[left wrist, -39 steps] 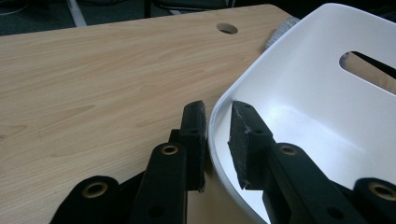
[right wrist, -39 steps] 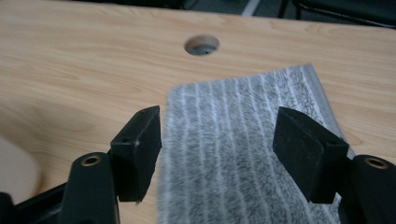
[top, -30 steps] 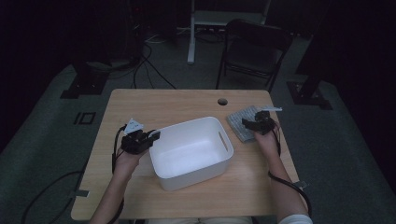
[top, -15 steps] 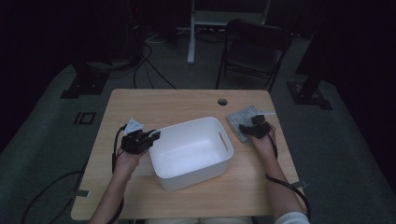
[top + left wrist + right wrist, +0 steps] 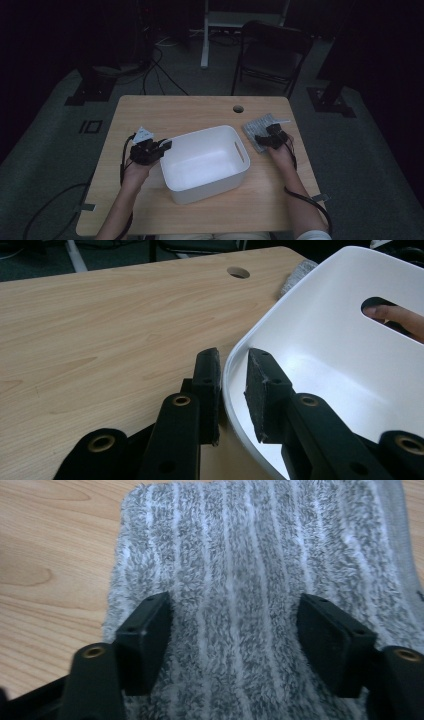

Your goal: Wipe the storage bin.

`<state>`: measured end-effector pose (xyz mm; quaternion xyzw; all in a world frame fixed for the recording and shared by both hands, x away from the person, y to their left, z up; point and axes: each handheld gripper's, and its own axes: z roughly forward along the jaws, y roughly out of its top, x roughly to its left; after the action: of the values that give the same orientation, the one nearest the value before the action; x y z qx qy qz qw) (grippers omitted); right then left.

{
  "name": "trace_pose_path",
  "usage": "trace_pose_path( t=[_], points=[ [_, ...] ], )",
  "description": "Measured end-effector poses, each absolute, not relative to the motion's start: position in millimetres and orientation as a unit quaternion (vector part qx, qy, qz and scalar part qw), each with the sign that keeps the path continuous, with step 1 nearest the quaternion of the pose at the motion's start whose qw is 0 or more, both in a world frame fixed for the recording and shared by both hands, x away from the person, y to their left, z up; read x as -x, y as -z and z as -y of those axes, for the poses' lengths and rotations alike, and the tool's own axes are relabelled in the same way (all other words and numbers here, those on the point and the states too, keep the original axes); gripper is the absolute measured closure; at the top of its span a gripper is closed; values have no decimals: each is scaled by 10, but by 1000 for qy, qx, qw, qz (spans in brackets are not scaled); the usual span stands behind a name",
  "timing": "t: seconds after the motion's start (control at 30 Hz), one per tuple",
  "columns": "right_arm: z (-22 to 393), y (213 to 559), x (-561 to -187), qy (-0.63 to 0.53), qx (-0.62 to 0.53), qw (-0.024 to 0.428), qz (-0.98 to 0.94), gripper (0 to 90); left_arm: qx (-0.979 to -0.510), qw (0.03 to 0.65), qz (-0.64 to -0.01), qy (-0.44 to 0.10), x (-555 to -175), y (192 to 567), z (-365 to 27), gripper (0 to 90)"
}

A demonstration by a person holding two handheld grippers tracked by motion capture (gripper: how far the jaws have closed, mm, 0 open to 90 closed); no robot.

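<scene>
A white plastic bin (image 5: 210, 190) stands in the middle of the wooden table (image 5: 190, 112). My left gripper (image 5: 162, 147) is shut on its left rim: in the left gripper view one jaw of the gripper (image 5: 232, 357) is outside the bin wall (image 5: 325, 355) and the other inside. A grey striped towel (image 5: 257, 127) lies flat to the right of the bin. My right gripper (image 5: 265, 137) points down onto its near end. In the right gripper view the gripper (image 5: 232, 605) stands open over the towel (image 5: 240, 540), the jaws having just been closing with pile between them.
A round cable hole (image 5: 238, 108) sits near the table's far edge. Behind the table stands a dark folding chair (image 5: 272, 50). Through the bin's handle slot a finger (image 5: 395, 317) of the other hand shows. Cables trail from both grippers.
My right gripper has drawn slightly nearer to the person, down onto the towel's near end. The left gripper and the bin have not moved.
</scene>
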<state>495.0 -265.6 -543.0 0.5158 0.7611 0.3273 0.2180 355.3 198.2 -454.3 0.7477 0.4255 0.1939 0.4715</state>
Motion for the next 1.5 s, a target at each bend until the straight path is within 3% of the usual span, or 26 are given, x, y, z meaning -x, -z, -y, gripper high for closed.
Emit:
trace_pose_path(
  t=[0.13,0.23,0.33,0.73,1.4,1.5],
  points=[
    [2618,5395,-4938,-324,-509,208,-770,497,-748,471,-425,-193,-3557,4542,-1977,757],
    [2588,5373,-4917,-322,-504,209,-774,672,-748,472,-425,-193,-3556,4544,-1978,757],
    [2582,5363,-4888,-331,-526,202,-757,733,-747,473,-424,-192,-3557,4545,-1980,757],
    [2557,5168,-4564,-357,-505,208,-758,748,-750,474,-420,-191,-3573,4544,-1979,756],
    [2749,4729,-3677,-478,-472,161,-724,746,-754,475,-413,-187,-3627,4542,-1976,756],
    [2726,4634,-3507,-484,-456,171,-727,745,-754,475,-414,-187,-3628,4542,-1975,756]
  ],
)
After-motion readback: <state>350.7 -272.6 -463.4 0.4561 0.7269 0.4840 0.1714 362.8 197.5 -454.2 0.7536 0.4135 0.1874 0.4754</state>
